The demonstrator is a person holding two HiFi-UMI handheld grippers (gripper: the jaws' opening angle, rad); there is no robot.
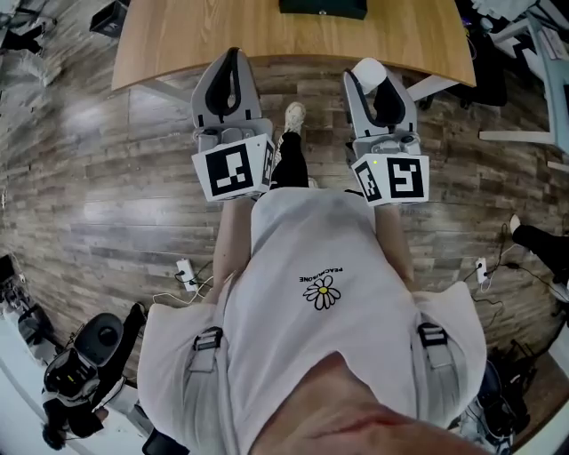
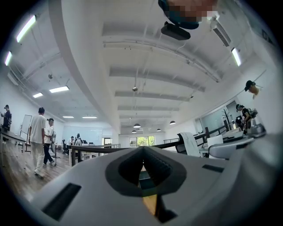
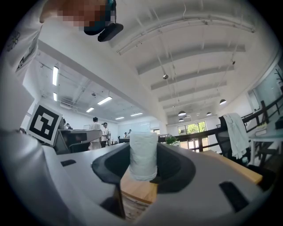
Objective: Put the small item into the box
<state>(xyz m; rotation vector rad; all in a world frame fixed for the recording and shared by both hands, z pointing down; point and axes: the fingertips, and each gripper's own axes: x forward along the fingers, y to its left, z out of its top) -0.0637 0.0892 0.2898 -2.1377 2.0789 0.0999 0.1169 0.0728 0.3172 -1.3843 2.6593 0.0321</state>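
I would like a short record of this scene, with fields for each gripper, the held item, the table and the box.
left gripper: jaws together, nothing between them
right gripper: shut on the held item
held item: small white roll, gripped between the pads
wooden table: in front of the person, its near edge by the gripper tips
dark green box: on the table, cut off by the top of the head view

Bright, even office light from ceiling strip lamps (image 2: 25, 28) and distant windows (image 2: 141, 141). The wooden floor (image 1: 107, 222) carries a pale sheen and only soft shadows. Both gripper views bow strongly and fall to black at the corners. Nearest the lens, the left gripper (image 2: 142, 154) and the white roll (image 3: 143, 159) between the right gripper (image 3: 143, 148) jaws look soft
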